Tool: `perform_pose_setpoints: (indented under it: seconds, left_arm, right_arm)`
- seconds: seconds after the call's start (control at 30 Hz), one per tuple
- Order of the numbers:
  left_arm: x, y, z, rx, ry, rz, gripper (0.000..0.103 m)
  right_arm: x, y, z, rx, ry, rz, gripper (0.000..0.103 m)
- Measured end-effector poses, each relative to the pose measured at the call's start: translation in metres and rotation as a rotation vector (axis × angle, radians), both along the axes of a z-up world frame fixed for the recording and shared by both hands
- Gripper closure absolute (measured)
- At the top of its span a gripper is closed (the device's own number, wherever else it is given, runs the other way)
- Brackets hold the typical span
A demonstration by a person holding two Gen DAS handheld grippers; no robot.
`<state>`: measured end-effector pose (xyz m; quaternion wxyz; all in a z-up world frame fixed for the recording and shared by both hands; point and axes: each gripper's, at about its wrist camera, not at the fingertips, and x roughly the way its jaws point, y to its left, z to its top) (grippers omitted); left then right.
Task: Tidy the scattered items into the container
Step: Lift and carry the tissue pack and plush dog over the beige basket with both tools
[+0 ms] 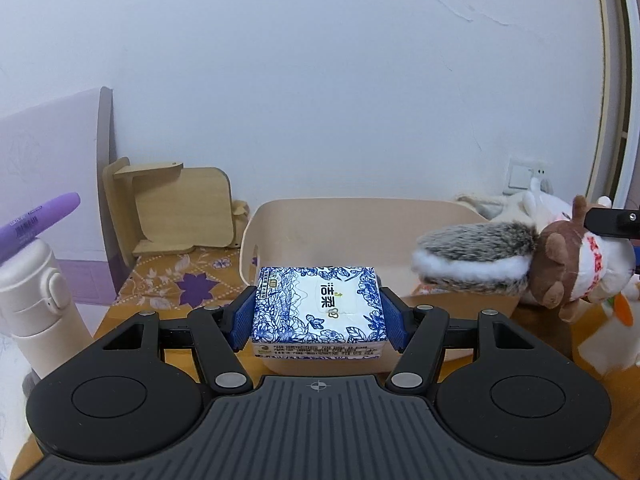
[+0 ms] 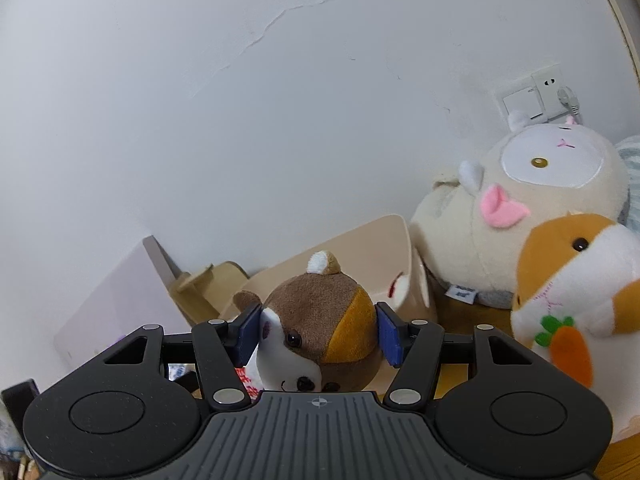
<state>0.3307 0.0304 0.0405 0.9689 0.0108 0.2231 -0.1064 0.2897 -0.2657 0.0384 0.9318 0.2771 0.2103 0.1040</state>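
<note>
Right now the left gripper (image 1: 318, 312) holds a blue-and-white tissue pack (image 1: 318, 308), its blue pads (image 1: 244, 320) pressed against both short sides, and the beige tub (image 1: 360, 220) sits just ahead of and below the pack, open side up. Meanwhile the right gripper (image 2: 316, 332) is clamped on the head of a brown squirrel toy (image 2: 320, 320), with the same tub (image 2: 372, 248) just beyond its fingertips. Off to the right of that gripper sit a cream plush (image 2: 532, 208) and an orange-and-white hamster plush (image 2: 576, 292) with a carrot.
</note>
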Motion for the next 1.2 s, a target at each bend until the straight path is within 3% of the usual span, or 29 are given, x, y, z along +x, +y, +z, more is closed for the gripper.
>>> perform_pose_setpoints:
  seconds: [0.17,0.33,0.57,1.2]
  left_arm:
    - [0.005,-0.001,0.004,-0.028,0.003,0.006,0.039]
    - [0.017,-0.005,0.023,-0.006,-0.050,0.015,0.039]
    - [0.049,-0.011,0.033,0.004,-0.055,0.043,0.039]
    - [0.107,-0.025,-0.015,0.101,0.053,0.016,0.039]
  right_arm:
    - [0.012,-0.001,0.006,0.013,0.000,-0.009,0.045]
    - [0.028,-0.001,0.020,0.015,-0.022,-0.031,0.045]
    - [0.053,0.002,0.024,-0.010,-0.013,-0.041,0.045]
    - [0.112,0.011,-0.013,-0.059,0.103,-0.025,0.045]
